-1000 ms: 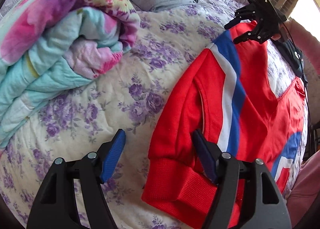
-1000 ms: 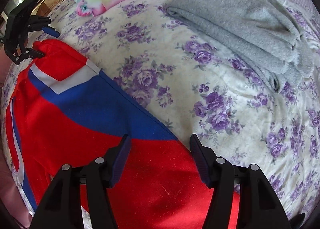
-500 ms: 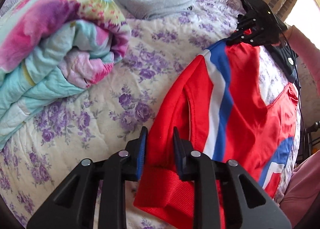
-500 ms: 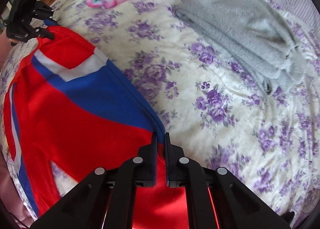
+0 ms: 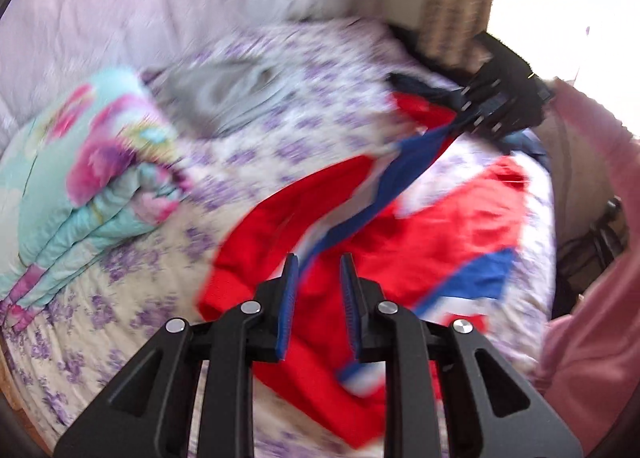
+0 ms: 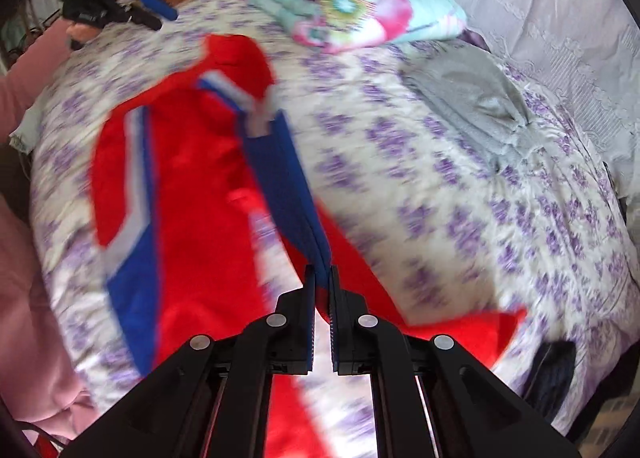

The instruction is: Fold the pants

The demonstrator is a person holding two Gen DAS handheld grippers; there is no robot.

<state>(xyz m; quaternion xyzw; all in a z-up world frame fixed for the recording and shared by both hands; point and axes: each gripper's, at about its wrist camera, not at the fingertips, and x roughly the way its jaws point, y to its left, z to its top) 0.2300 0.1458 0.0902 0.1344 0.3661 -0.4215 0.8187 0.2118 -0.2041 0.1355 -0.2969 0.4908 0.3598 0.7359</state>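
Bed with purple-floral quilt [image 6: 460, 194], pale wall behind, folded floral blanket [image 5: 80, 186] and grey sweatshirt [image 6: 472, 98] on it. Since a second ago: red/blue/white pants [image 5: 448, 234] lifted, motion-blurred. Right gripper [image 6: 321, 312] pinching blue seam edge, fabric taut. Left gripper [image 5: 319, 308] narrowly parted, red ribbed cuff between fingers, grip unclear. Soft knit, striped panels
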